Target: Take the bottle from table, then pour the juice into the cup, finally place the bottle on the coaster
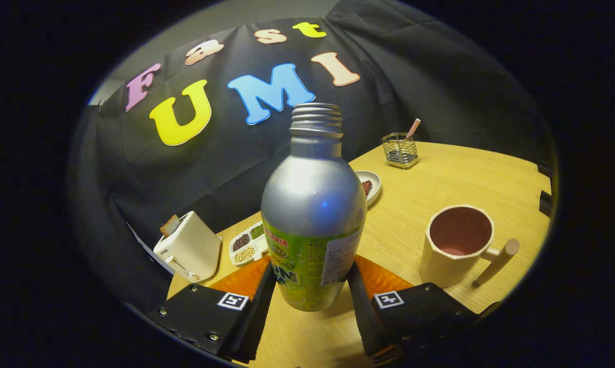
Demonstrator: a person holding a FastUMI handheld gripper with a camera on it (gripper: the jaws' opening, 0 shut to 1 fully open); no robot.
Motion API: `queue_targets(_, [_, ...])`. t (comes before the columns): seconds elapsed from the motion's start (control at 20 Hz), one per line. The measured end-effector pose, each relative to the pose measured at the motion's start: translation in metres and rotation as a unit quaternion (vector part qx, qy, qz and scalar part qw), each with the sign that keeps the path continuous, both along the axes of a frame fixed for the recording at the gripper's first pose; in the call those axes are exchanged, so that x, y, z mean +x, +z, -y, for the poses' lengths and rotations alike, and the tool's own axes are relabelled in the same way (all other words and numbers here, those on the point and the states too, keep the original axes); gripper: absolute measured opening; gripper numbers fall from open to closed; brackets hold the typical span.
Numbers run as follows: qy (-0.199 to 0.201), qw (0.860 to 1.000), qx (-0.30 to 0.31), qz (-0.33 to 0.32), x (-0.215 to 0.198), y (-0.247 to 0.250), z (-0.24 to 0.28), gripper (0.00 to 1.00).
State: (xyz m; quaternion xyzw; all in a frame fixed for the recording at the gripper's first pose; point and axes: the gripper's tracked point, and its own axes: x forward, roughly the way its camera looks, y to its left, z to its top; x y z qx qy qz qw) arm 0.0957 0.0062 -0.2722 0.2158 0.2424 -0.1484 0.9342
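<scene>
Between the two fingers of the gripper (311, 286) stands the silver aluminium bottle with a green label and an uncapped threaded neck (312, 214). Both fingers press against its lower label band, one on each side, so the claw is pinching the bottle low on its body. Its base appears to hang just above the light wooden table (440, 179), tilted a little, though contact with the wood is hard to rule out.

The main risk, as I judge it, is the grip height: held this far below its shoulder, the smooth metal body could swing or slip once it is tipped, and the open neck would spill juice early. Right of the fingers and near them sits the cream mug with a dark red inside and a wooden peg handle (458, 245); a pour begun too far off would wet the table, and a careless swing could knock its rim.

Behind the bottle lies the orange textured coaster (241, 278), partly hidden by bottle and fingers. Open wood runs beyond the mug. Left is more crowded: a cream toaster holding a slice of bread (187, 250), a white divided dish of beans and seeds (248, 243), then a small white plate (371, 185) and a wire holder (400, 151) farther back. The table's edge lies close behind the toaster.
</scene>
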Motion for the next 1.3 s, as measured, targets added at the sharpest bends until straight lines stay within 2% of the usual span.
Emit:
queue_targets(0.7, [-0.006, 0.998, -0.068, -0.013, 0.052, -0.023, 0.030, 0.74])
queue_targets(1.0, [0.007, 0.994, -0.110, -0.029, 0.070, -0.040, 0.037, 0.74])
queue_targets(1.3, [0.014, 0.992, -0.116, -0.036, 0.087, -0.060, 0.038, 0.74])
